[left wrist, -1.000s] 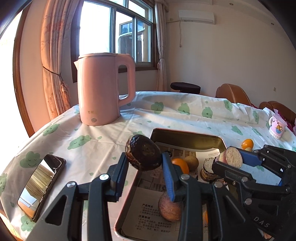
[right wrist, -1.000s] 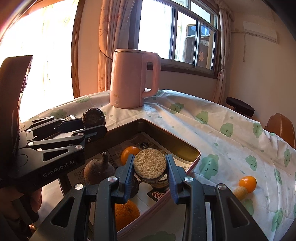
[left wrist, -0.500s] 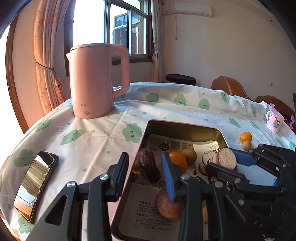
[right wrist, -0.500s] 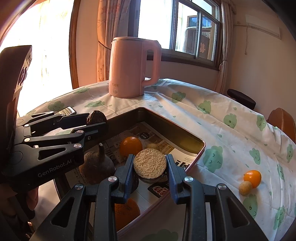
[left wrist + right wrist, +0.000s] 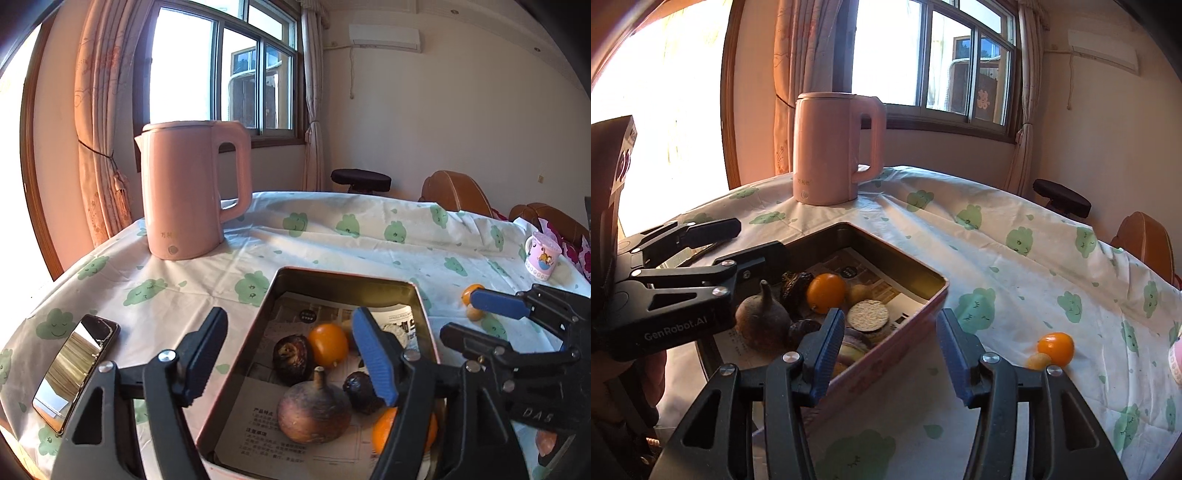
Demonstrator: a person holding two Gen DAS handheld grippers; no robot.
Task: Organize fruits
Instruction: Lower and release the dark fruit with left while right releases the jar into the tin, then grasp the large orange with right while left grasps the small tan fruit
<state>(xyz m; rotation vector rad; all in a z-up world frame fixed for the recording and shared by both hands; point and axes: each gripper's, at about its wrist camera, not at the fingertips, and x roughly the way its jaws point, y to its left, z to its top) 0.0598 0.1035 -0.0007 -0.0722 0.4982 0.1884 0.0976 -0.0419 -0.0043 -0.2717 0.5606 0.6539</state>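
While both grippers, left (image 5: pixel 288 354) and right (image 5: pixel 888 350), hang wide and hold nothing over the tin (image 5: pixel 925 304), the orange (image 5: pixel 1055 348) and a small nut-like fruit (image 5: pixel 1038 361) lie touching on the cloth (image 5: pixel 997 236). I judge the orange light, smooth, a little soft; grip it gently across the middle.

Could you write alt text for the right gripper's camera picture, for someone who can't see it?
Two open grippers, right and left, hang over a metal tray of fruit on a cloud-print tablecloth. One orange lies outside; a pink kettle stands behind.
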